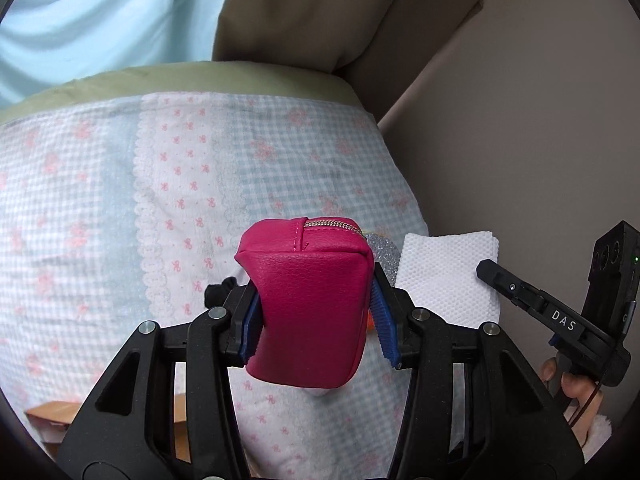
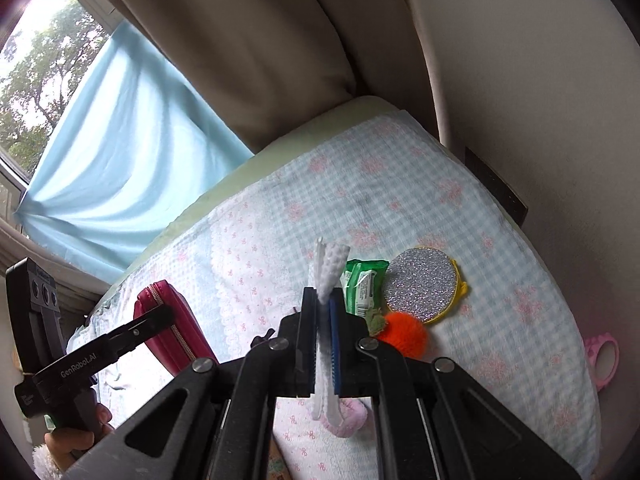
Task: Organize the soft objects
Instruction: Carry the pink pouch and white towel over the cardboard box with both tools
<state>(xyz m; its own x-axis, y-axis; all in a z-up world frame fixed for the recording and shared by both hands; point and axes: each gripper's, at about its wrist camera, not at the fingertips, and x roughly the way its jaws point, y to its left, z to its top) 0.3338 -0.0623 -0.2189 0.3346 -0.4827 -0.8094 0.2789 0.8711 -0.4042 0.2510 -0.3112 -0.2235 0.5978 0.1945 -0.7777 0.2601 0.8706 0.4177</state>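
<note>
My left gripper (image 1: 316, 312) is shut on a magenta zip pouch (image 1: 308, 304) and holds it above the patterned blanket (image 1: 120, 208). The pouch (image 2: 172, 328) and the left gripper (image 2: 156, 316) also show at the left of the right wrist view. My right gripper (image 2: 324, 336) is shut on a folded white textured cloth (image 2: 326, 280), held edge-on; in the left wrist view this cloth (image 1: 444, 276) is right of the pouch with the right gripper (image 1: 486, 270) on it.
On the blanket lie a green wipes pack (image 2: 364, 284), a round silver glitter pad with yellow rim (image 2: 422, 284), an orange fuzzy ball (image 2: 402, 334), a pink soft item (image 2: 352, 416) and a pink ring toy (image 2: 602, 356). Beige cushions (image 2: 248, 52) and a blue curtain (image 2: 120, 148) stand behind.
</note>
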